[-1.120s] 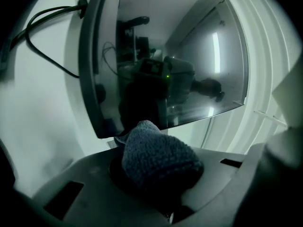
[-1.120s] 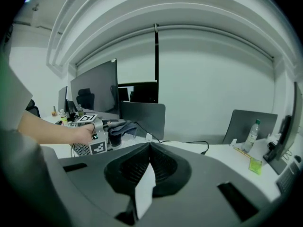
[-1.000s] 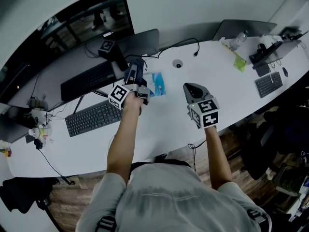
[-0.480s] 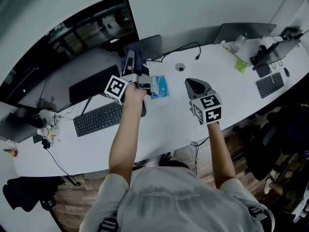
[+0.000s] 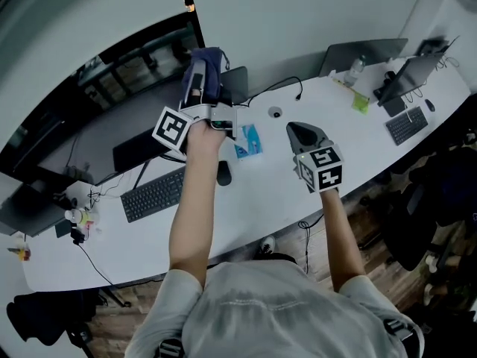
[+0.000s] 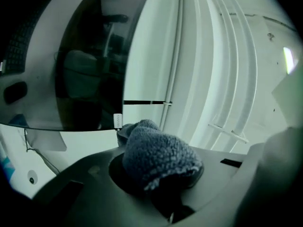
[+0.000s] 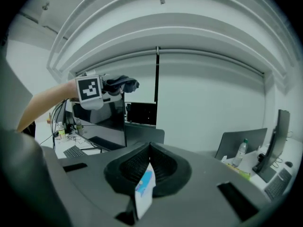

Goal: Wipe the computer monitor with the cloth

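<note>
The large dark curved monitor (image 5: 112, 88) stands at the back left of the white desk (image 5: 261, 200). My left gripper (image 5: 200, 77) is raised by the monitor's upper right corner, shut on a bunched blue-grey cloth (image 5: 209, 64). In the left gripper view the cloth (image 6: 158, 156) fills the jaws, with the monitor screen (image 6: 90, 65) to the left. My right gripper (image 5: 299, 133) hovers over the desk's middle, shut on a small white-and-blue scrap (image 7: 144, 188). The right gripper view shows the left gripper (image 7: 124, 85) with the cloth at the monitor's (image 7: 102, 115) top edge.
A keyboard (image 5: 153, 194), a dark mouse (image 5: 223, 173) and a blue-and-white packet (image 5: 248, 142) lie on the desk below the left gripper. Further right are a grey laptop lid (image 5: 365, 51), a bottle (image 5: 355, 69) and a second keyboard (image 5: 406, 125). Cables trail at the desk's left.
My left gripper has risen from near the desk to the monitor's upper right corner, carrying the cloth. The right gripper has stayed almost still.
</note>
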`<state>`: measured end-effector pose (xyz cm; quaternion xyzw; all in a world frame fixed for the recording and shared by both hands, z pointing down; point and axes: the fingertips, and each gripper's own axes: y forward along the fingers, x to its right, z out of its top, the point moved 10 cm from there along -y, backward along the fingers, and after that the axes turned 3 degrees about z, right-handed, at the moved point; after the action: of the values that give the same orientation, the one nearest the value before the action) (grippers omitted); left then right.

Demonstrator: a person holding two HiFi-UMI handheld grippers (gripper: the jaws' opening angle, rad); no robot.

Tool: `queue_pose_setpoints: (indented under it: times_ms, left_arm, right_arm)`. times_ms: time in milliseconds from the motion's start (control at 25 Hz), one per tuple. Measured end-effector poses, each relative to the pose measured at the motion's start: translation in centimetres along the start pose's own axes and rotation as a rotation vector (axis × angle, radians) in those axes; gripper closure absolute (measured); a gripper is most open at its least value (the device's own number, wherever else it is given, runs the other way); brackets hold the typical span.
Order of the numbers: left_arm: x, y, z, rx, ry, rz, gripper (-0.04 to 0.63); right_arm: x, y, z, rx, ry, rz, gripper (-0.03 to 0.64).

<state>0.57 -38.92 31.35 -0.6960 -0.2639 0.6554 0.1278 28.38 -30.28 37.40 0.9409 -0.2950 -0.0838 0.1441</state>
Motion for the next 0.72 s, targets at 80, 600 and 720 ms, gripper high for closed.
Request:
queue_pose_setpoints:
  times_ms: [80,600,720]
  left_arm:
    - [1.8,-0.1,-0.2,-0.091,0.022,-0.041,0.545]
    - [5.9,-11.8,4.7,-0.592,0.747,-0.056,0.545]
    - [6.6,-15.1,6.4,-0.646,0.801,-0.06,0.545]
  right_arm:
    - [-0.4,-0.7,0.5,0.007,-0.003,-0.032,0.615]
    - [-10.1,-8.3,3.2,0.071,-0.065,-0.264,0.615]
    - [-13.6,-9.4,2.9,0.067,-0.081,-0.288,0.615]
